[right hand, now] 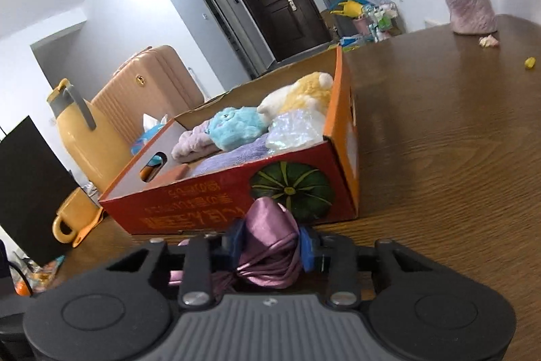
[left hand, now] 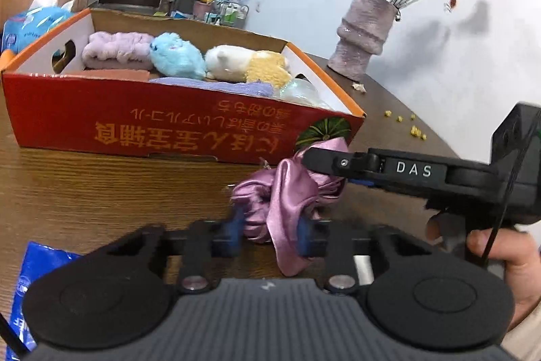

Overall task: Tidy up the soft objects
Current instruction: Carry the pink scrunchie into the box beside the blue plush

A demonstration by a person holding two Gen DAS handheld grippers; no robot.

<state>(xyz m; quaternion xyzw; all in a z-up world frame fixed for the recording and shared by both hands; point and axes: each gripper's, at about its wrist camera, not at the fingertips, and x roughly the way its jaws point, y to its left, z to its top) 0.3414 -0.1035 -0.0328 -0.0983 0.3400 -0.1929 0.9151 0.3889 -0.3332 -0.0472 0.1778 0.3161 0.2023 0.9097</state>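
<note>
Step in hand: securing the last loose soft item, a pink satin cloth (left hand: 287,192) lying bunched on the wooden table (left hand: 84,192) just in front of the red cardboard box (left hand: 135,124), near the box's pumpkin-printed corner. The left gripper (left hand: 272,234) is narrowed on the near part of the cloth, blue pads pressing the fabric; the right gripper (right hand: 272,246), entering the left view from 3 o'clock, is likewise pinched on a bunched fold. Judgement: both grips appear set, so the next move calls for lifting together, clearing the box's front wall, and lowering the cloth toward 12 o'clock into the box. Count inside the box: one blue plush (left hand: 177,56), one white-and-yellow plush (left hand: 247,63), one lilac fluffy item (left hand: 115,48), one purple towel (left hand: 236,87), one iridescent bag (right hand: 294,131). On the table: one vase (left hand: 363,32) at 1 o'clock.
</note>
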